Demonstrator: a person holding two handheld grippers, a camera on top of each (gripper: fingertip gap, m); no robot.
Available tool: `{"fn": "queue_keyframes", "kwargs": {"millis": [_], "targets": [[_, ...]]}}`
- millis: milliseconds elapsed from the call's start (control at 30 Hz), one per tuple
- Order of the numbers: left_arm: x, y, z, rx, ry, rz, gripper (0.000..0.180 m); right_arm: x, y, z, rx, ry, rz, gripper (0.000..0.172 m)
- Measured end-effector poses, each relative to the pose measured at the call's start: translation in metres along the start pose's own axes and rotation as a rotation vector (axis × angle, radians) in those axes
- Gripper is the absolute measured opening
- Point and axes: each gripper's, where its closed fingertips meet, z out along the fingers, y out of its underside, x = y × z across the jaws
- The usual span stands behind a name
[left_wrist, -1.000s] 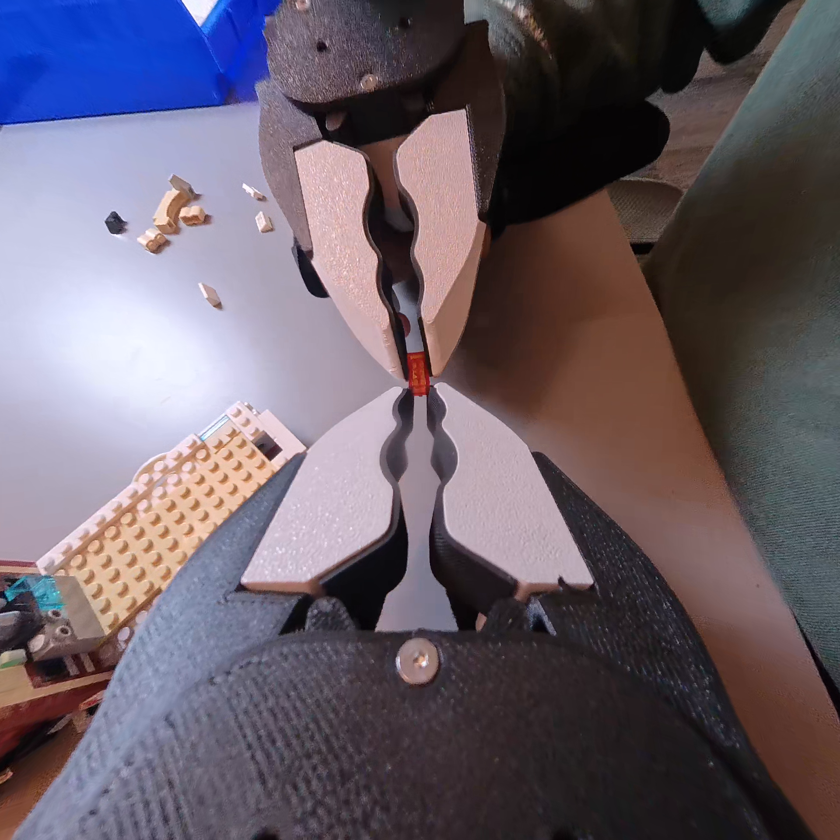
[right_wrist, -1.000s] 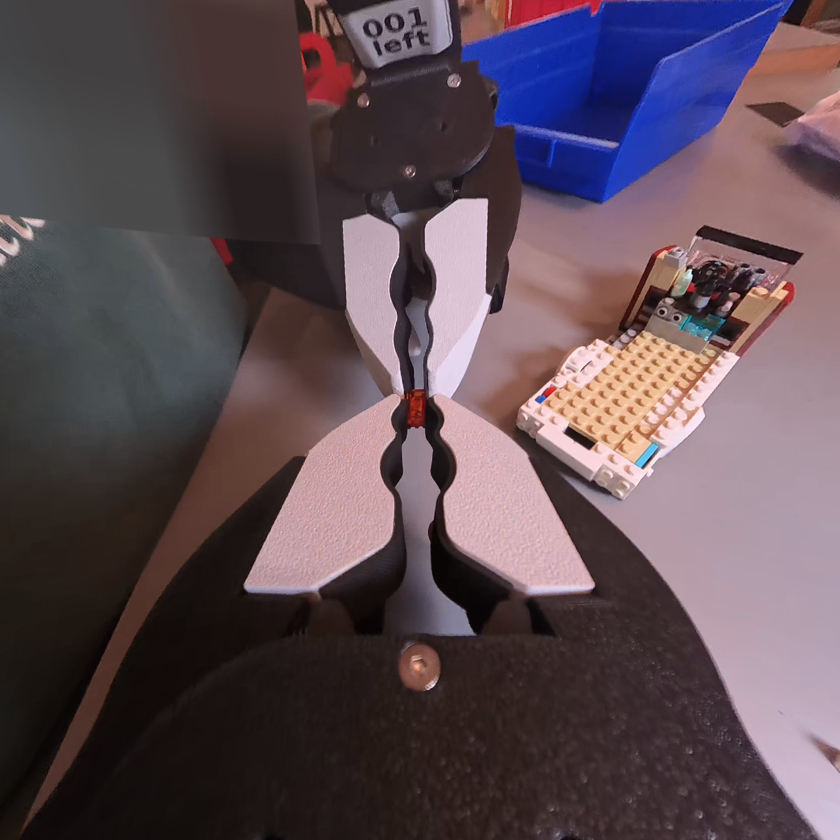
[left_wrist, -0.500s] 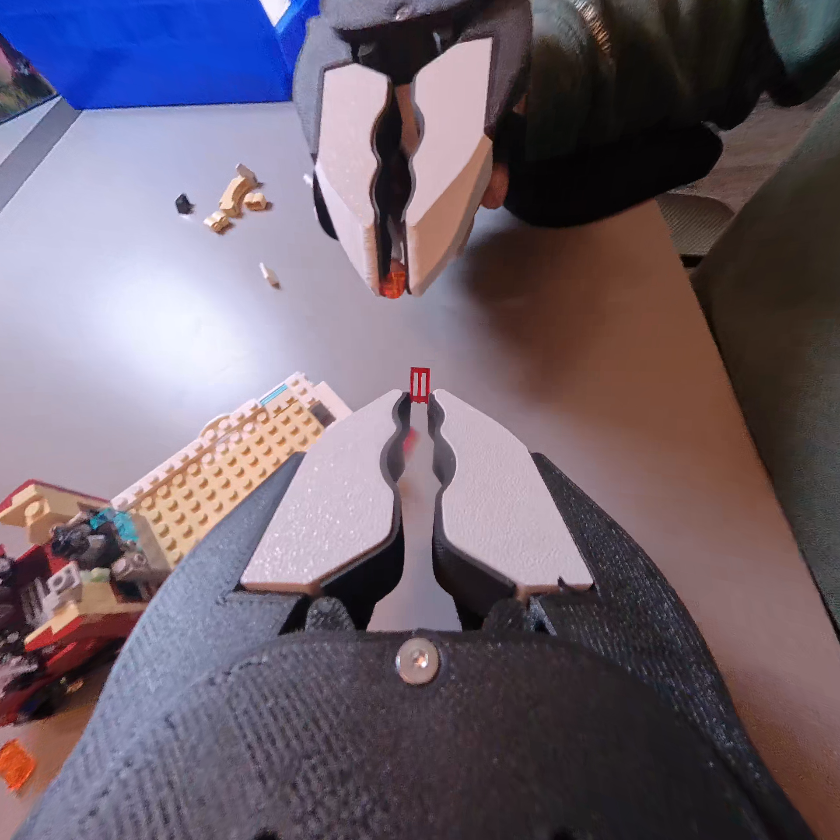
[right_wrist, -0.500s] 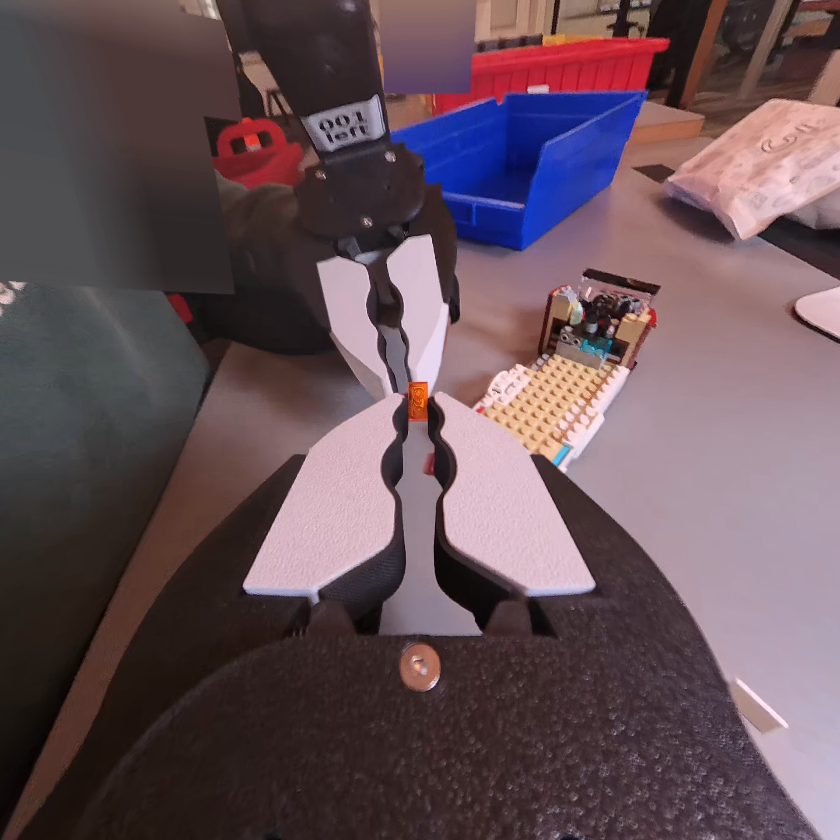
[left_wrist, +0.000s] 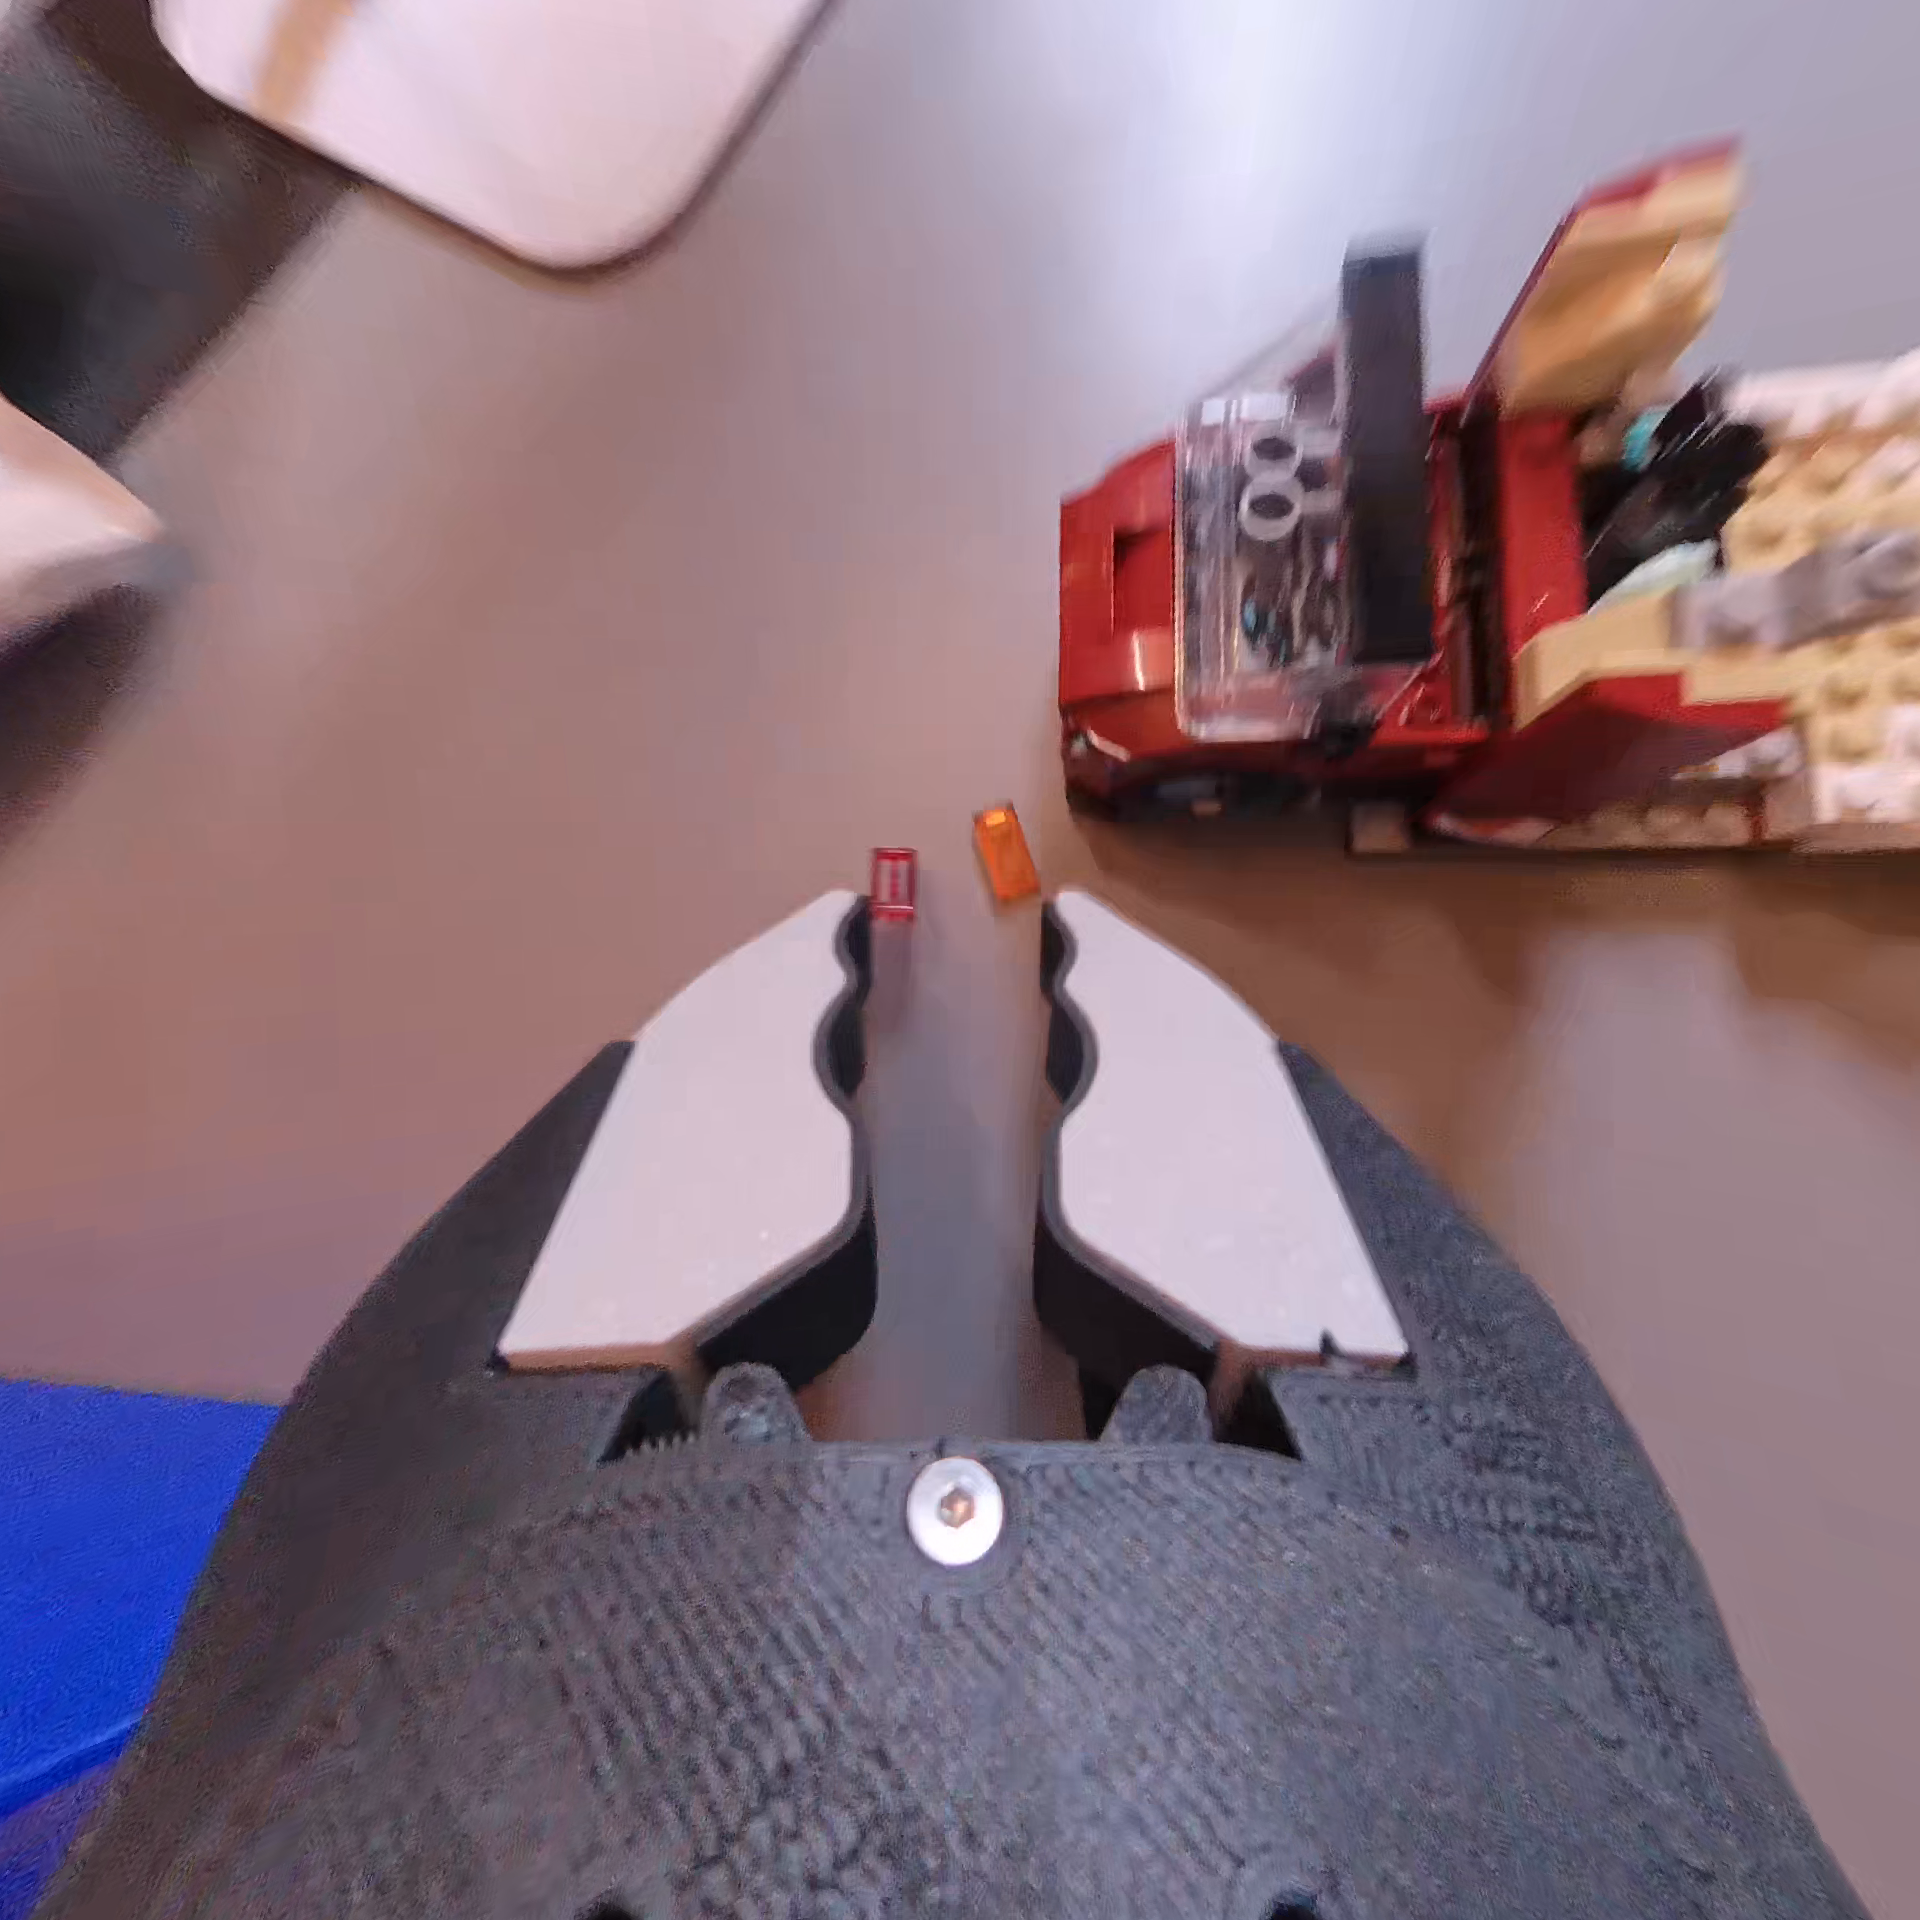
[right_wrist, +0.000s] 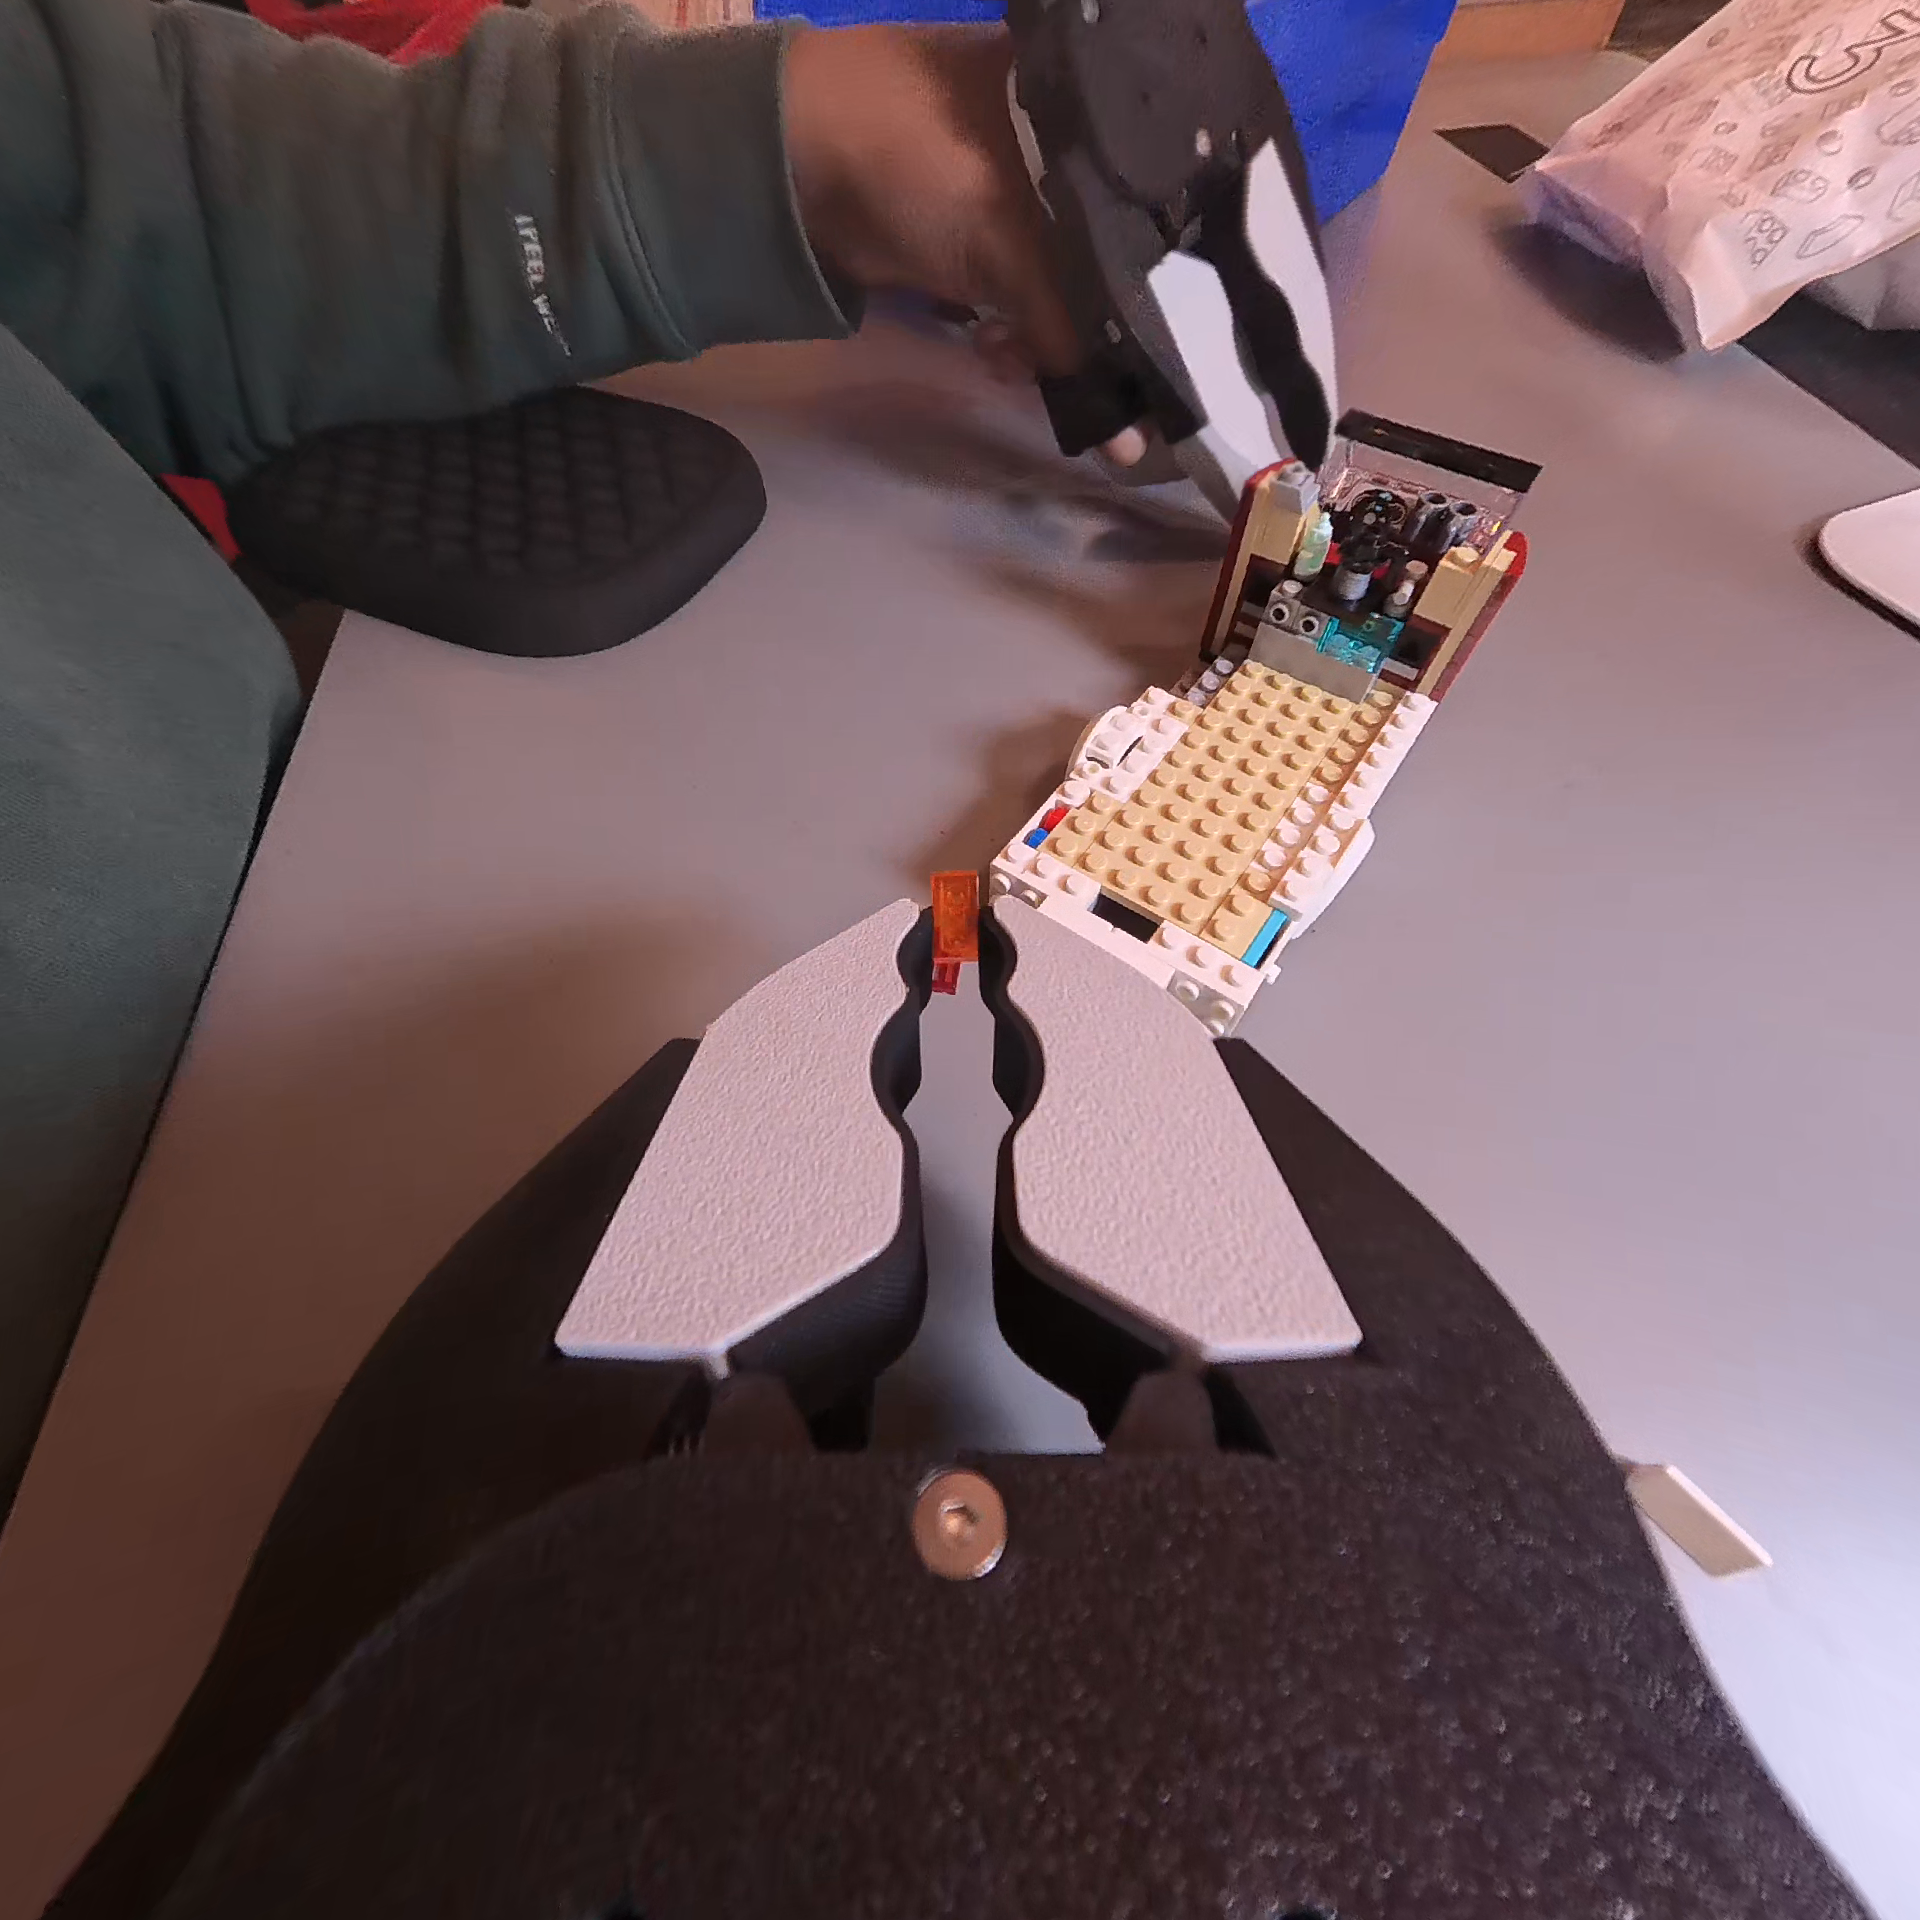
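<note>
Left wrist view:
- Blurred frame.
- Left gripper: jaws stand wide apart, nothing clamped.
- A tiny red piece sits against the tip of its left finger. The other finger is well clear of it. Cannot tell whether the piece clings to that tip or rests on the bench.
- A loose orange piece lies just off the nose of the brick car model, between the model and the gripper's other fingertip.
- A blue bin corner shows far from the model, at the lower edge.

Right wrist view:
- Right gripper: jaws narrow, pads pressing both sides of a clear orange piece. A small red bit shows under it.
- The held piece hangs just beside the white rear corner of the model, not touching it.
- The model has its tan studded deck open and its red front end away from the camera.
- The left gripper hovers at that front end, fingers spread, in a hand with a green sleeve.
- A paper bag lies well beyond the model.
</note>
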Motion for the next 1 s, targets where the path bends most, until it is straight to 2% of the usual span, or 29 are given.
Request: {"fn": "queue_keyframes", "kwargs": {"millis": [33,133,200,333,400,567,633,700,767,833,933,1000], "targets": [[0.003,-0.004,0.001,0.037,0.027,-0.025,0.032,0.000,0.000,-0.001,0.003,0.000,0.008,0.008],[0.006,0.000,-0.001,0.014,0.052,-0.003,0.055,0.003,-0.002,-0.003,0.015,0.007,0.027,0.008],[0.019,0.001,-0.002,0.019,0.124,0.018,0.076,0.004,-0.003,-0.004,0.021,0.005,0.043,0.008],[0.039,0.001,-0.003,0.055,0.234,0.057,0.087,0.006,-0.003,-0.003,0.024,0.008,0.070,0.008],[0.044,-0.011,-0.009,0.132,0.246,0.088,0.087,0.007,-0.003,-0.003,0.026,0.015,0.068,0.008],[0.069,-0.071,-0.066,0.535,0.248,0.239,0.076,0.008,-0.011,-0.005,0.074,0.030,0.058,0.008],[0.097,-0.084,-0.089,0.647,0.317,0.302,0.062,0.005,-0.018,-0.006,0.113,0.019,0.070,0.009],[0.134,-0.089,-0.101,0.732,0.339,0.440,0.048,0.000,-0.026,-0.006,0.163,-0.029,0.139,0.009],[0.171,-0.086,-0.102,0.757,0.338,0.599,0.043,-0.005,-0.035,-0.007,0.220,-0.095,0.228,0.008],[0.198,-0.086,-0.107,0.791,0.370,0.686,0.035,-0.011,-0.042,-0.008,0.260,-0.156,0.287,0.008],[0.211,-0.082,-0.103,0.771,0.330,0.804,0.022,-0.017,-0.045,-0.009,0.271,-0.217,0.334,0.008],[0.216,-0.080,-0.105,0.775,0.355,0.809,0.009,-0.017,-0.047,-0.011,0.281,-0.228,0.352,0.008]]}}
